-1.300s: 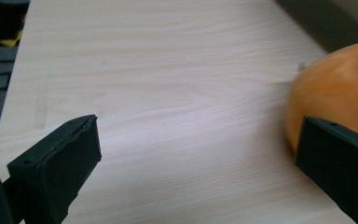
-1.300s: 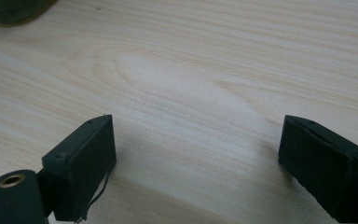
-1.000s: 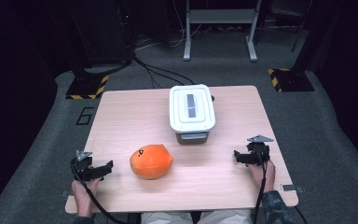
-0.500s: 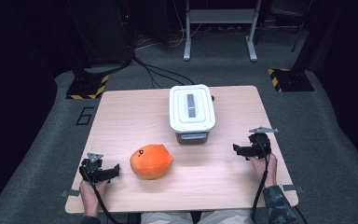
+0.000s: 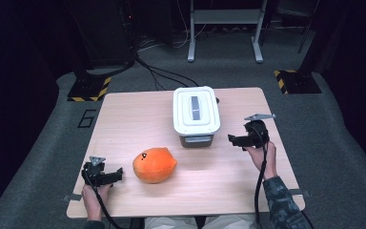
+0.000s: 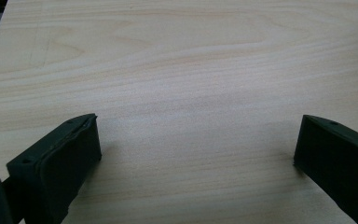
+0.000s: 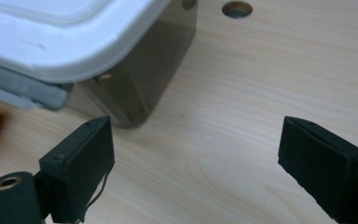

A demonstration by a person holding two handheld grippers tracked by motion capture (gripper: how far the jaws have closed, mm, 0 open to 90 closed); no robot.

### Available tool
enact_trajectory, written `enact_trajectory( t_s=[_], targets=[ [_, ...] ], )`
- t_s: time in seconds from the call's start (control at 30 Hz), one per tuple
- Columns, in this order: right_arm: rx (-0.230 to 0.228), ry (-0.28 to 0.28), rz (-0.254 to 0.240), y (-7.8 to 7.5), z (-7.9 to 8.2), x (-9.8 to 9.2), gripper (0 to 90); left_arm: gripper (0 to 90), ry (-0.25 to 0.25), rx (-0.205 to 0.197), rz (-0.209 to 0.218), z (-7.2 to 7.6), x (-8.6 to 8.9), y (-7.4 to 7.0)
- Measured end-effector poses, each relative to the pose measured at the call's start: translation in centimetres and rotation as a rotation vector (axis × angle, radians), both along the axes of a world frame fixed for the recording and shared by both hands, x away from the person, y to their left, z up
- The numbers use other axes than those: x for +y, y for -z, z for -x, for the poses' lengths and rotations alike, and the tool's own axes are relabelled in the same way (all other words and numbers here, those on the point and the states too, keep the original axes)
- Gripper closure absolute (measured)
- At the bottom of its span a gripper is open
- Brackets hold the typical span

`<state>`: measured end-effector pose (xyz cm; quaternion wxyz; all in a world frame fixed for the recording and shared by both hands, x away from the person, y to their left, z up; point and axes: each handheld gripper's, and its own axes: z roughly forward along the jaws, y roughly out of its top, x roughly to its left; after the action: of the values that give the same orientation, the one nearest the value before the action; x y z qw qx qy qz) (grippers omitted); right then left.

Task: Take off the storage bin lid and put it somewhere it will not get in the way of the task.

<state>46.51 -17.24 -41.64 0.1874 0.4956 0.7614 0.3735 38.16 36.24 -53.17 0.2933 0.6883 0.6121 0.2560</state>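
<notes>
A white-lidded storage box (image 5: 195, 112) with a grey latch stands at the middle of the wooden table (image 5: 138, 119). An orange plush toy (image 5: 155, 165) lies in front of it, toward the left. My left gripper (image 5: 119, 172) rests low just left of the toy, open, with bare wood between its jaws (image 6: 196, 144). My right gripper (image 5: 231, 139) hangs above the table right of the box, open, its jaws pointing at the box. Its jaws have just closed a touch, with nothing between them (image 7: 196, 163). The box corner (image 7: 51, 37) sits ahead to the left in the right gripper view.
A small round hole (image 7: 237, 8) pierces the tabletop beyond the box. Grey carpet surrounds the table, with black stand bases marked in yellow and black (image 5: 88, 88) (image 5: 295, 81), cables, and a metal frame (image 5: 224, 28) at the back.
My right gripper has risen off the table and moved up the view, closer to the box's right side. The left gripper has barely shifted. Box and toy stay put.
</notes>
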Motion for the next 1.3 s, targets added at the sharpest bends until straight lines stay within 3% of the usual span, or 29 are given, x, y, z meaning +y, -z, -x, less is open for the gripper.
enact_trajectory(
  t_s=[0.17, 0.5, 1.03, 1.3],
  targets=[
    [-0.033, -0.034, 0.009, -3.1, -1.0, 1.6, 10.6, 0.2, 0.001, 0.0, -0.001, 0.0, 0.0, 0.0],
    [-0.024, -0.064, 0.037, -6.3, -3.9, 4.9, 11.0, 0.3, 0.002, -0.001, -0.002, 0.0, 0.0, 0.0],
    [0.044, -0.084, 0.068, -7.0, -8.2, 9.5, 9.7, 0.3, 0.001, -0.001, -0.001, 0.0, 0.0, 0.0],
    [0.086, -0.099, 0.085, -6.7, -9.7, 11.6, 7.7, 0.3, 0.001, -0.002, -0.001, 0.0, 0.0, 0.0]
  ],
)
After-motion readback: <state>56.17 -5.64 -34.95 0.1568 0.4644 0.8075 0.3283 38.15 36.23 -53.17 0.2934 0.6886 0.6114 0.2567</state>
